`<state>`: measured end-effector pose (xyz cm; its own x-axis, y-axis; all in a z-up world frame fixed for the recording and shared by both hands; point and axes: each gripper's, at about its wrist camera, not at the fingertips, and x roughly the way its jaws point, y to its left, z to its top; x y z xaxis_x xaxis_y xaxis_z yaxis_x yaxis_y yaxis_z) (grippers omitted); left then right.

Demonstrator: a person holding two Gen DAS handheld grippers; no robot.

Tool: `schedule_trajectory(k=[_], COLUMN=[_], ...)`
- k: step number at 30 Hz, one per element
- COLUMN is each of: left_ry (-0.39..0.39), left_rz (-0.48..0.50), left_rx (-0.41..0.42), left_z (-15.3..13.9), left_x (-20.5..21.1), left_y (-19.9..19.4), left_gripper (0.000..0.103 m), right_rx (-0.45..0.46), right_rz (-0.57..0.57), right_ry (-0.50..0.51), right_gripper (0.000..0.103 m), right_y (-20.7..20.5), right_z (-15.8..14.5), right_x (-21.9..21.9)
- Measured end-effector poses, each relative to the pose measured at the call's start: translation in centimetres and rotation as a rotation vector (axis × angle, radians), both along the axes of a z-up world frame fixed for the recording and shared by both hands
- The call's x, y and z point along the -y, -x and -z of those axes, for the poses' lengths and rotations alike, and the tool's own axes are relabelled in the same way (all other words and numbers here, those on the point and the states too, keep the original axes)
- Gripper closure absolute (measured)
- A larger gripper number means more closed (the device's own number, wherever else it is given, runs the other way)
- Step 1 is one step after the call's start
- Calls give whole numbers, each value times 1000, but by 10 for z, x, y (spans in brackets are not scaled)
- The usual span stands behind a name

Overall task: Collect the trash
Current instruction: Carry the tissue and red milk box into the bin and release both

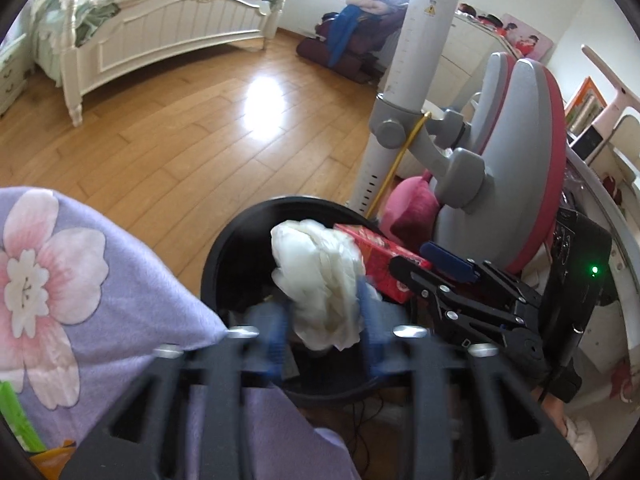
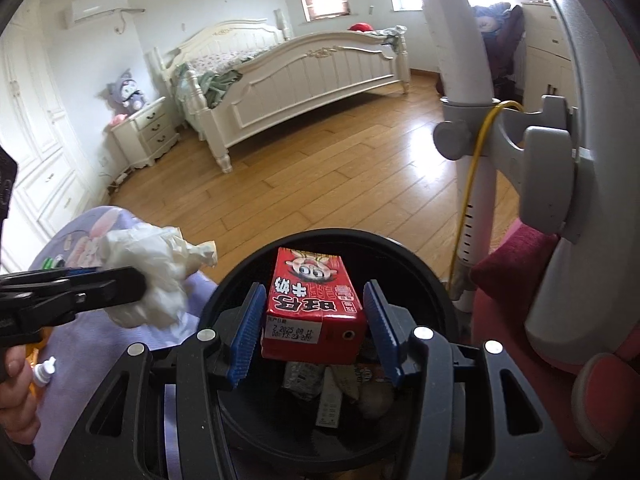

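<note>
Left wrist view blurs the left gripper (image 1: pixel 326 334), jaws parted around crumpled paper (image 1: pixel 320 284) above the bin (image 1: pixel 212 264); right gripper (image 2: pixel 316 330) loosely brackets a red carton (image 2: pixel 314 308), its grip unclear.

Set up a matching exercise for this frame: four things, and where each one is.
Things:
1. red carton
2. white wad
3. black bin
4. yellow cable

Places:
A. along the white pole
B. between the right gripper's fingers
C. under both grippers
D. between the left gripper's fingers

Pairs: 1-B, 2-D, 3-C, 4-A
</note>
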<state>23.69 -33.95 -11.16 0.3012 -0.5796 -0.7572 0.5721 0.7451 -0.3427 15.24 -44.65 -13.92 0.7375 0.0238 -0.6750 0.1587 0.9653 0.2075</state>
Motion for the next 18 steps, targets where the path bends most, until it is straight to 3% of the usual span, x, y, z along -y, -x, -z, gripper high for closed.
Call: schedule_trajectory(k=[1, 2, 3, 10, 18], left_ry=[2, 9, 13, 5, 0], left_rz=[-8, -20, -26, -65, -265], left_rx=[11, 31, 46, 100, 128], left_z=[-2, -6, -9, -40, -72], left_x=[0, -3, -5, -45, -169], left_y=[1, 3, 4, 24, 33], left_gripper=[24, 20, 18, 14, 14], right_rx=[-4, -5, 4, 41, 67], right_rz=[6, 16, 20, -50, -256], right_ry=[1, 1, -6, -44, -121], right_gripper=[40, 27, 23, 23, 23], right_y=[0, 1, 4, 10, 2], right_z=[0, 0, -1, -18, -50], right_x=[1, 1, 1, -21, -93])
